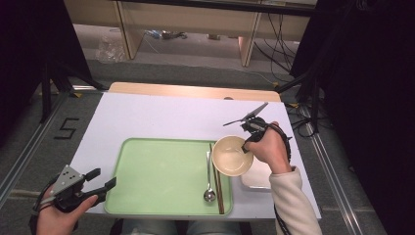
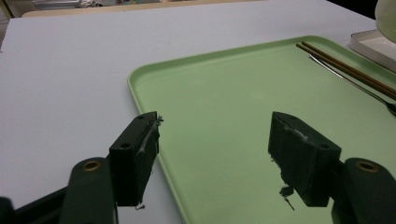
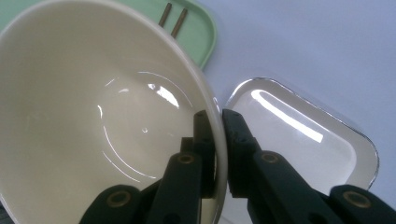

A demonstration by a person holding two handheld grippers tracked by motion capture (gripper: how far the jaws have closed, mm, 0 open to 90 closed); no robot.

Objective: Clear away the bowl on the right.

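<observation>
The one bit of writing I can read is a black "5" [image 1: 65,128] marked on the grey floor left of the table [image 1: 147,115]. I find no brand or label on the dishes or grippers.

My right gripper [image 1: 246,143] has its jaws pinched on the rim of the cream bowl [image 1: 232,155] — in the right gripper view one jaw sits inside the wall, the other outside. The bowl is lifted and tipped, over the right edge of the green tray [image 1: 156,176] and partly over a small white dish [image 1: 257,178] that sits on the table just beside the tray. My left gripper [image 1: 98,183] hangs at the tray's near left corner, jaws spread wide with nothing between them.

On the tray's right side lie a spoon [image 1: 209,181] and brown chopsticks [image 1: 217,181], side by side.

The table is white with a pale wooden strip along its far edge. Beyond it is grey carpet, light wooden furniture legs, loose black cables [image 1: 279,34] on the right — and dark curtains [image 1: 372,98] on both sides.
</observation>
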